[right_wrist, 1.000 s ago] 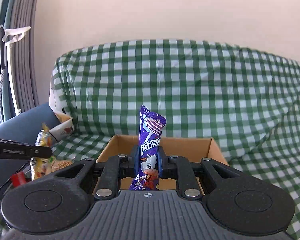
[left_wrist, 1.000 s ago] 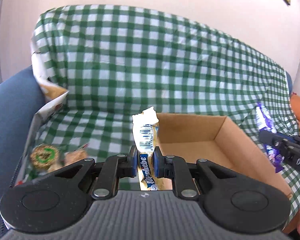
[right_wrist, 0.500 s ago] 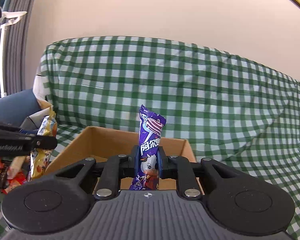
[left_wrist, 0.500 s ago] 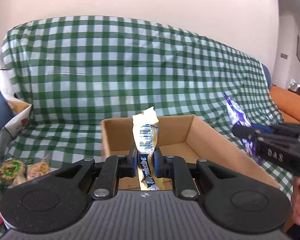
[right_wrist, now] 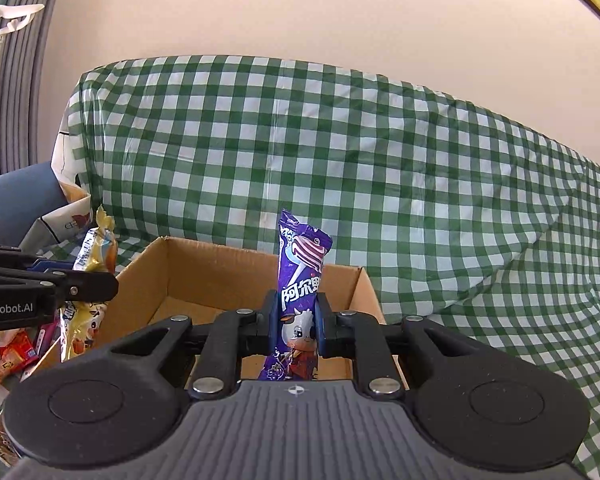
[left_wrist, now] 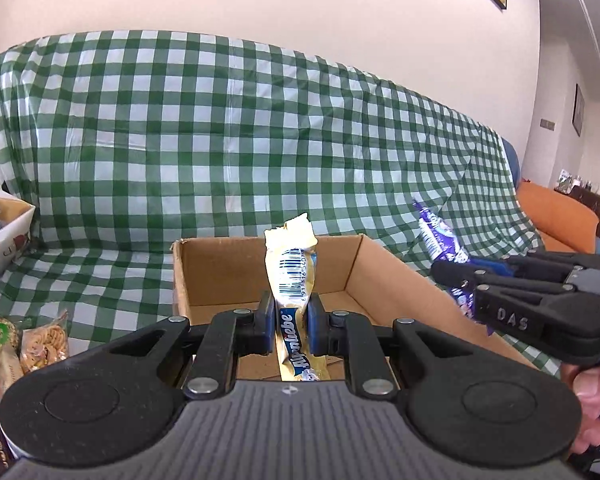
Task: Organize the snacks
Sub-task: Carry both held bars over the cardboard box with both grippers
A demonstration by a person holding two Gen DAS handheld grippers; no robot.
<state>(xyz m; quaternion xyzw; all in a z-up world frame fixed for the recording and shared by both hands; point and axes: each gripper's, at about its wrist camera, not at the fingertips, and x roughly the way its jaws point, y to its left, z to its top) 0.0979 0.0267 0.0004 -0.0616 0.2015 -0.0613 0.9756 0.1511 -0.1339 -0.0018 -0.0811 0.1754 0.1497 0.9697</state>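
My left gripper [left_wrist: 291,322] is shut on a yellow Alpenliebe candy packet [left_wrist: 291,276], held upright over the near edge of an open cardboard box [left_wrist: 216,272]. My right gripper [right_wrist: 297,322] is shut on a purple candy packet [right_wrist: 300,276], upright over the same box [right_wrist: 220,276]. In the left wrist view the right gripper [left_wrist: 452,276] with its purple packet [left_wrist: 436,236] hangs over the box's right wall. In the right wrist view the left gripper [right_wrist: 96,284] with the yellow packet [right_wrist: 92,256] is at the box's left wall.
The box sits on a sofa draped in a green checked cloth [left_wrist: 260,140]. Loose snacks [left_wrist: 28,344] lie on the cloth left of the box, also in the right wrist view [right_wrist: 12,356]. A white paper bag [right_wrist: 66,220] stands at the far left. An orange cushion [left_wrist: 556,220] is at the right.
Both grippers have moved in towards the box with their packets still held. The left view has swung right, so the box now sits centred and nearer, and the other gripper looms larger.
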